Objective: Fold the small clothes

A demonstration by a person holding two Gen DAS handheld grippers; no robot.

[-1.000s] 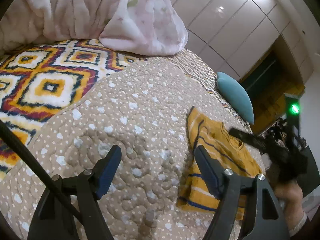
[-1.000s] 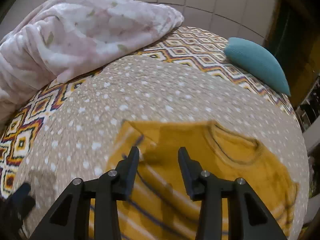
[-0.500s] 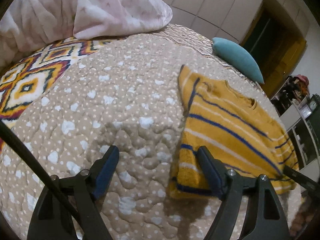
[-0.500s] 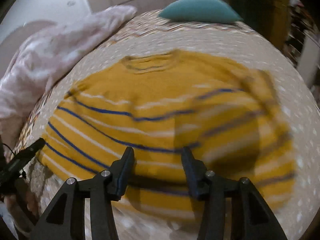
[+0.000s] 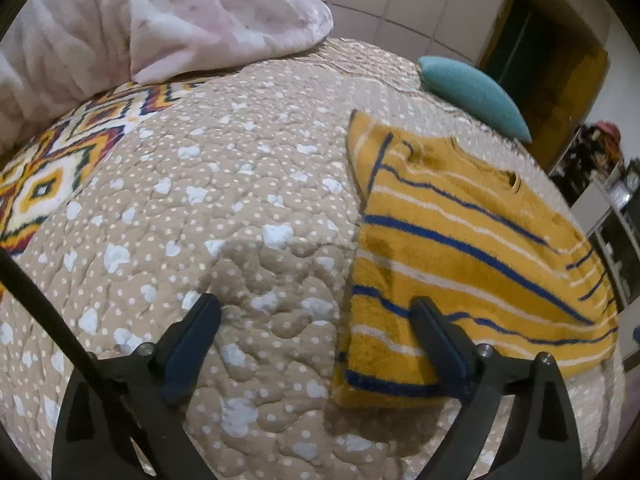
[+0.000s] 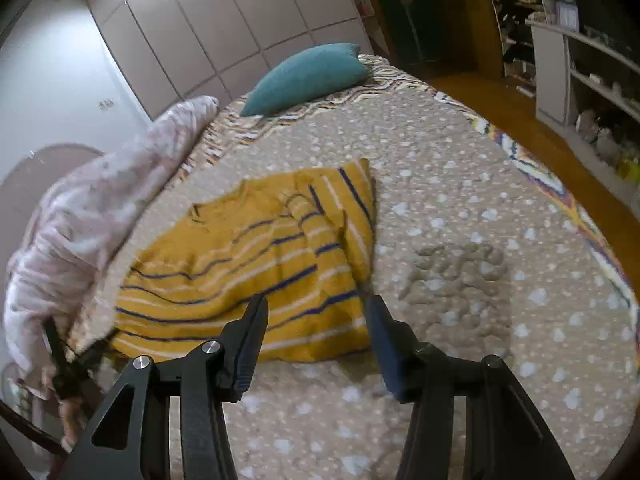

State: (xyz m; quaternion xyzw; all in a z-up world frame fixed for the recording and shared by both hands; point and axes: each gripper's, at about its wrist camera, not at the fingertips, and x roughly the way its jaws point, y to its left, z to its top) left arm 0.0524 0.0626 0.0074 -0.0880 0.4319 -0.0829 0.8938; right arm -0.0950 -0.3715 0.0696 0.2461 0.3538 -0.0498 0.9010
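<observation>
A small mustard-yellow sweater with blue and white stripes [image 5: 460, 248] lies flat on the tan dotted quilt [image 5: 240, 208], one sleeve folded over its body. It also shows in the right wrist view [image 6: 248, 264]. My left gripper [image 5: 316, 324] is open and empty, low over the quilt at the sweater's near left corner; its right finger overlaps the hem. My right gripper [image 6: 316, 320] is open and empty, just short of the sweater's hem near its right edge. The left gripper [image 6: 68, 364] shows at the far left of the right wrist view.
A pink floral blanket [image 5: 160, 20] is heaped at the back left. A teal pillow [image 5: 476, 92] lies behind the sweater. A bright patterned sheet [image 5: 52, 172] shows under the quilt. Wardrobe doors [image 6: 224, 28], shelves [image 6: 592, 80] and wooden floor [image 6: 508, 108] lie beyond the bed edge.
The right gripper has pulled back and swung around, so the sweater lies farther off and more to its left. The left gripper's view has barely shifted. Both stay open.
</observation>
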